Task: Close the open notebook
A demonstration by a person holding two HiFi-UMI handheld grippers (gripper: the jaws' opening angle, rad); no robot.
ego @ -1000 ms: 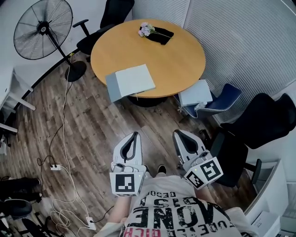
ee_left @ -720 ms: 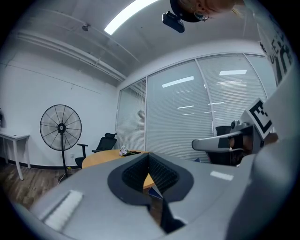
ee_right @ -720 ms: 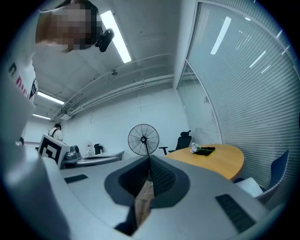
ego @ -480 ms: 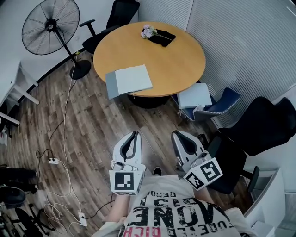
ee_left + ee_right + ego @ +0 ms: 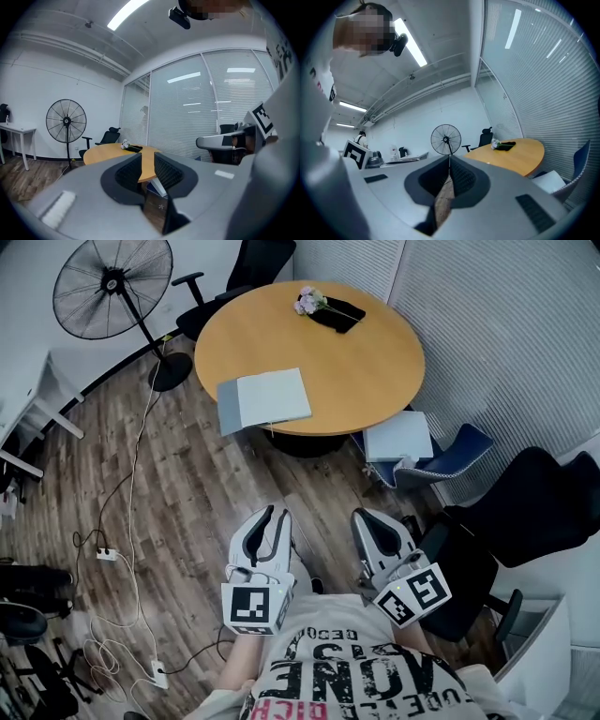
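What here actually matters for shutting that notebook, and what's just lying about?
For the job:
open notebook on the round table
left gripper, jaws just been opening, nothing between them
right gripper, shut and empty

Lying about:
flowers
standing fan
black office chair
blue chair
power strip
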